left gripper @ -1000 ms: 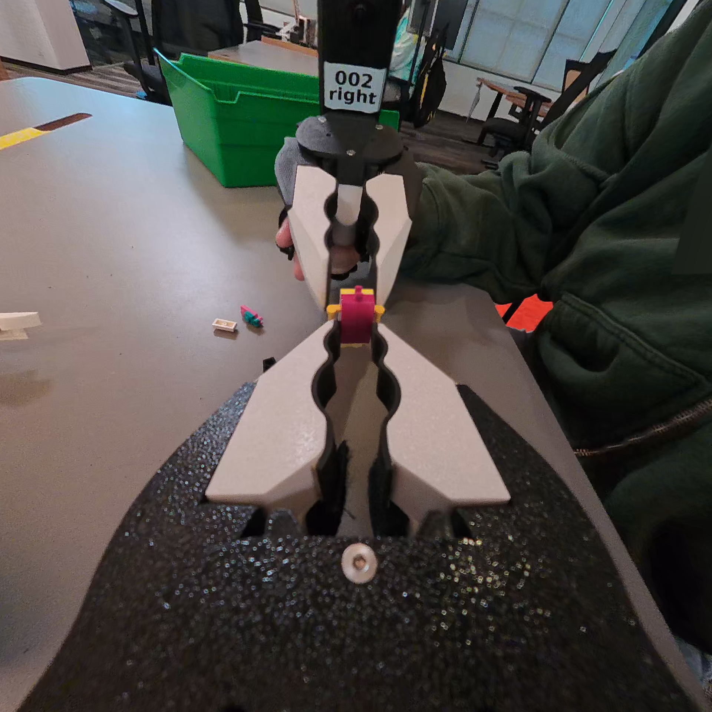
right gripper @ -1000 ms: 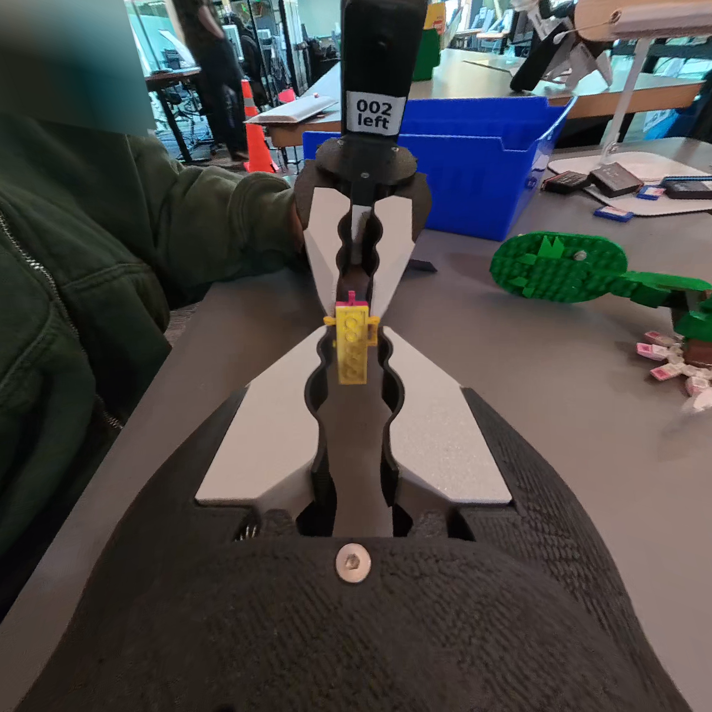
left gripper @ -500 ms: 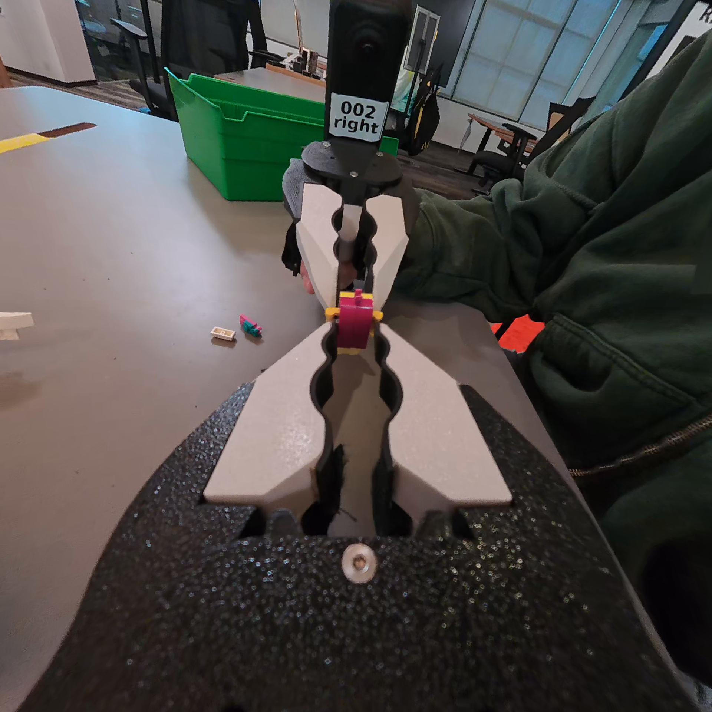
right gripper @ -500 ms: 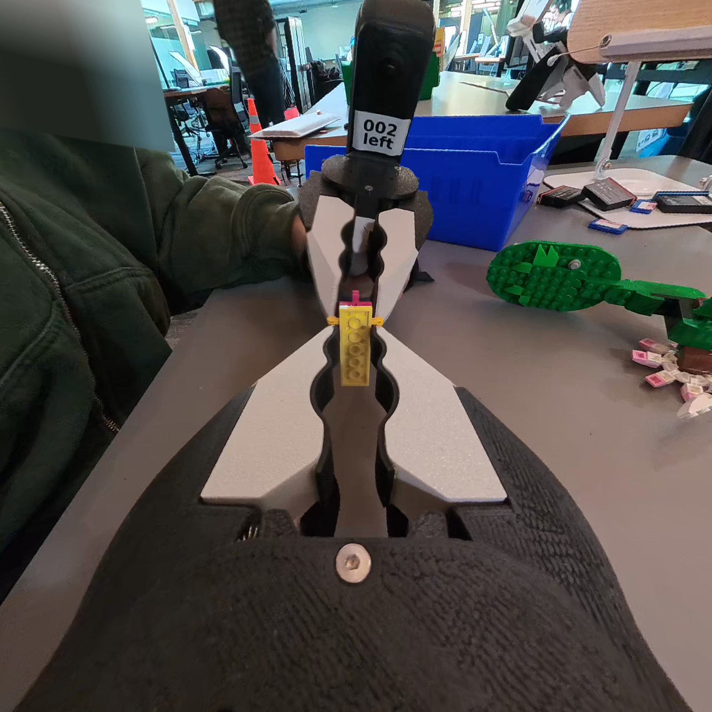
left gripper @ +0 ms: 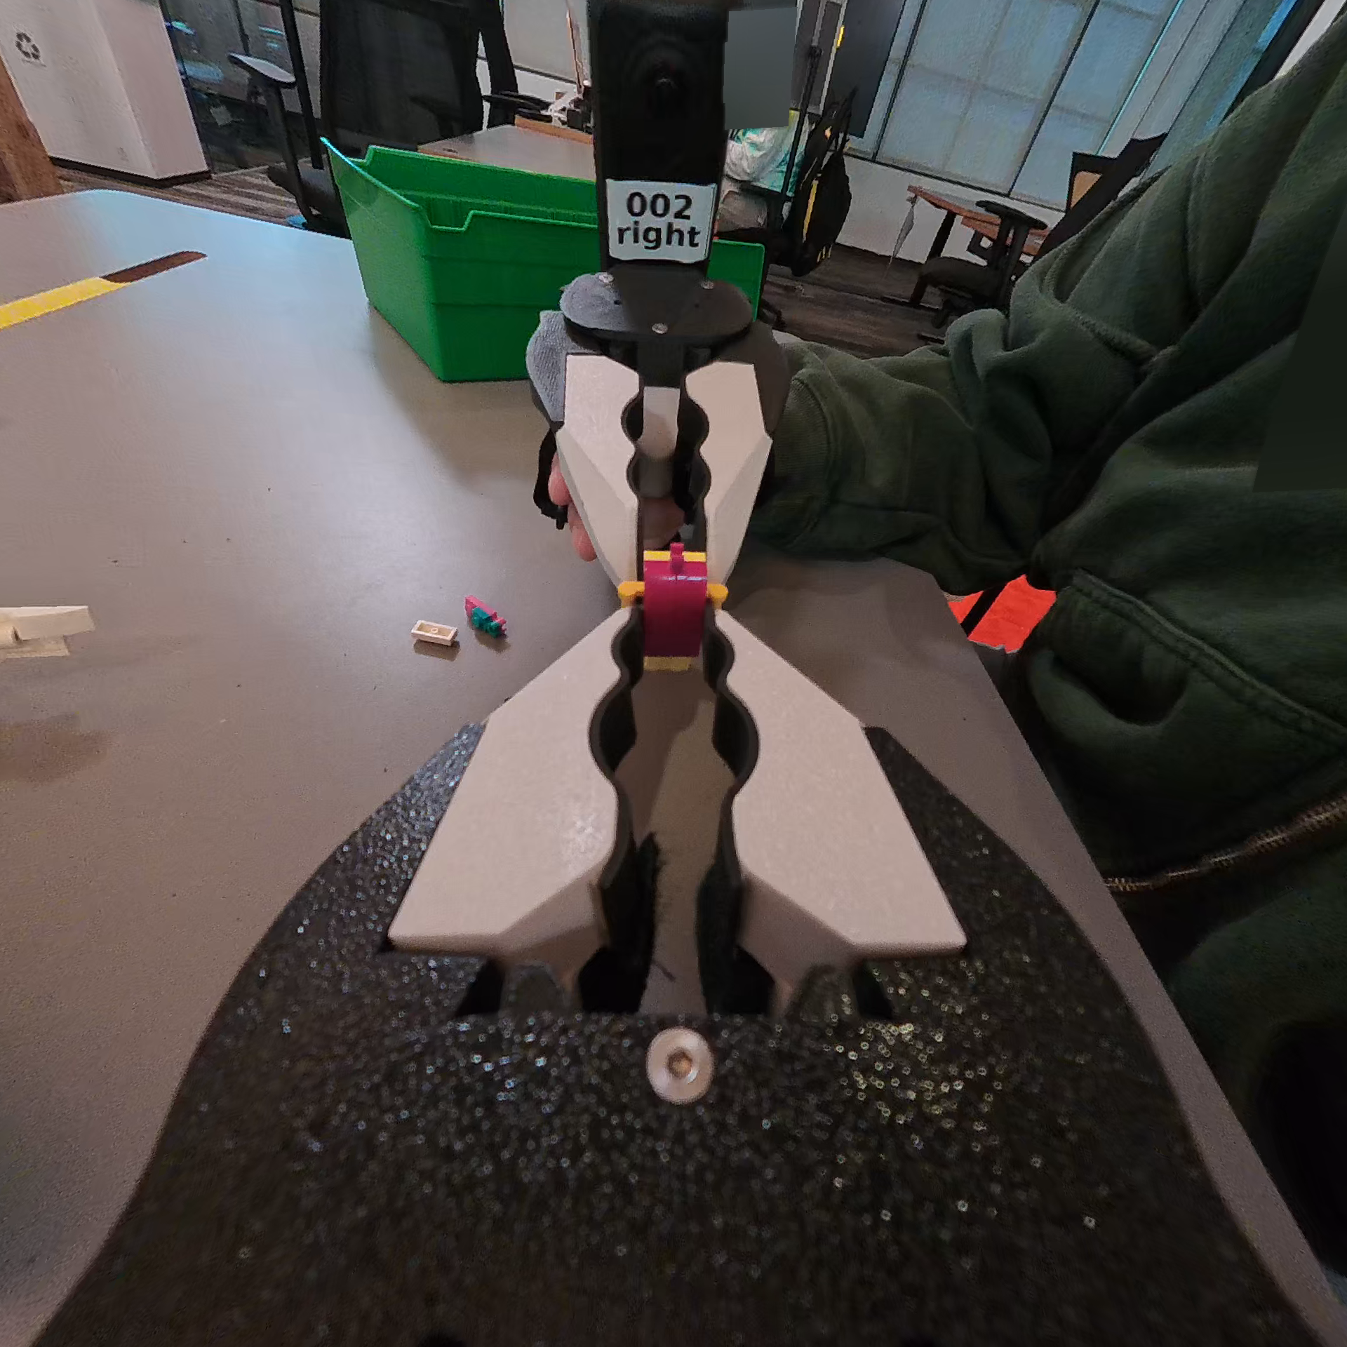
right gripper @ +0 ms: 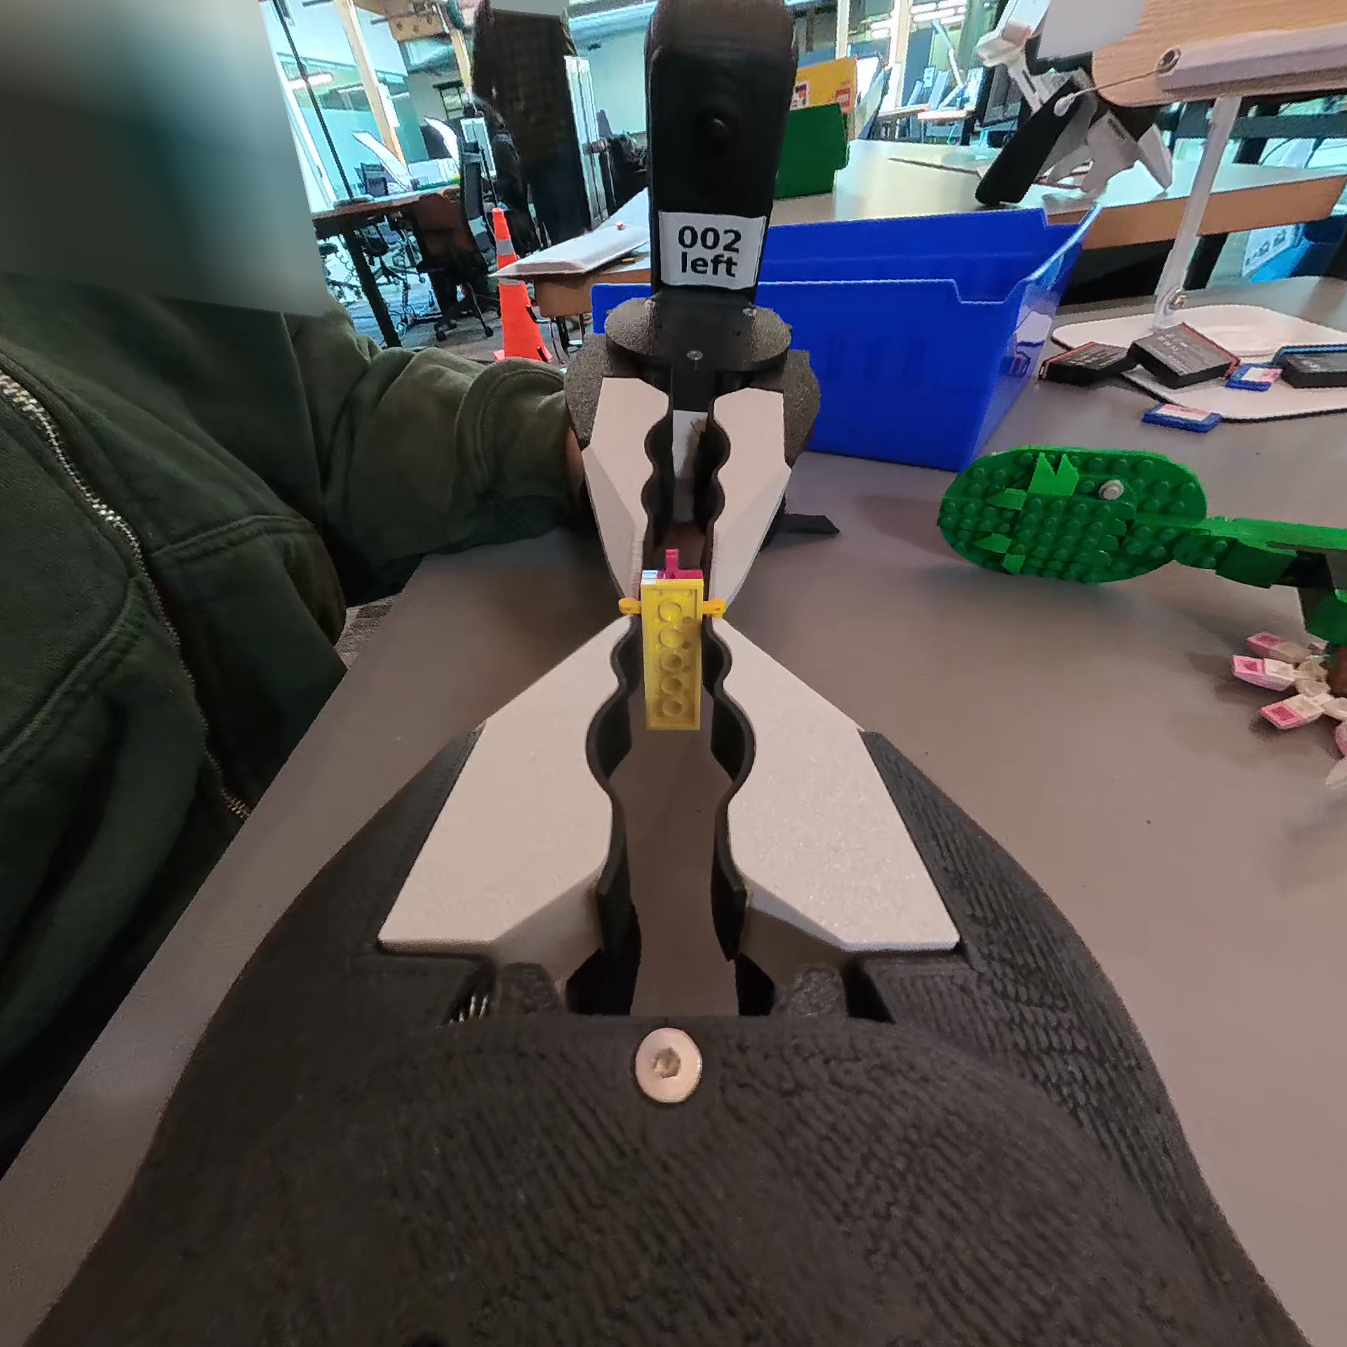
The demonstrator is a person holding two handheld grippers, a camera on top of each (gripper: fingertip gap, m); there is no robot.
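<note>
Grey bench [left gripper: 219, 474] near its edge: left tongs [left gripper: 674, 619] pinch the magenta brick [left gripper: 672, 612], right tongs [right gripper: 670, 641] pinch the joined yellow plate [right gripper: 670, 656]. One green bin [left gripper: 466, 270], one blue bin [right gripper: 911, 364], contents unseen.

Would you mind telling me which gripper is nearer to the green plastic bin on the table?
Right. Both clamp the yellow-and-magenta brick assembly; the right gripper is on the side toward the green plastic bin, and the left gripper is opposite, farther away.

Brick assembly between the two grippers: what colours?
Yellow studded plate with a magenta piece on its other face; right wrist view shows the yellow best.
</note>
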